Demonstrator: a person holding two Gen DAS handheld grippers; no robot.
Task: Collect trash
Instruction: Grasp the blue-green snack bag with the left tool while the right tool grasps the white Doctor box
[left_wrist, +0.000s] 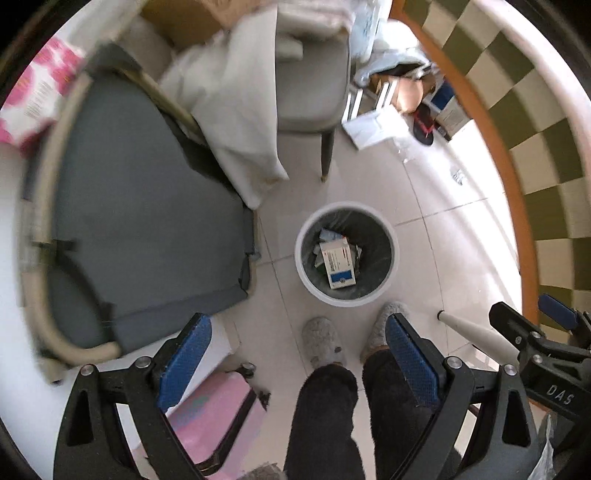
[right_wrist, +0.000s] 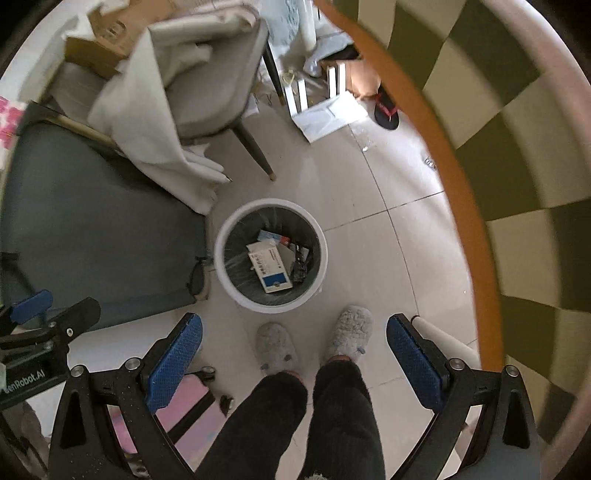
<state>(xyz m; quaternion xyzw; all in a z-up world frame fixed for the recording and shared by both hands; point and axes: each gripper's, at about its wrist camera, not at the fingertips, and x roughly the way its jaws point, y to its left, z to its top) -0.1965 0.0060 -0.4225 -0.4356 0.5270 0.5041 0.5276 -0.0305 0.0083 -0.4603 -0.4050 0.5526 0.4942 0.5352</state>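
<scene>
Left wrist view: left gripper (left_wrist: 297, 363) points straight down, jaws spread wide, nothing between the blue pads (left_wrist: 184, 360); white waste bin (left_wrist: 346, 254) sits on the tile floor just ahead of the person's grey slippers (left_wrist: 321, 341), dark liner inside, a white-and-blue carton (left_wrist: 338, 267) lying on top of other scraps, so the trash is in the bin; reads to me as a drop done from above; grey cushioned seat (left_wrist: 147, 229) crowds the bin's left side, draped white cloth (left_wrist: 236, 114) hangs over its corner. Right wrist view: right gripper (right_wrist: 293, 363) also aimed down, jaws released and empty; same bin (right_wrist: 271, 254) centred ahead, carton (right_wrist: 271, 269) face up; open tile to the bin's right up to the orange table edge (right_wrist: 469, 206); chair leg (right_wrist: 258, 155) beyond; a sandal (right_wrist: 386, 110) and loose papers (right_wrist: 328, 114) lie far back, possibly next pickups.
</scene>
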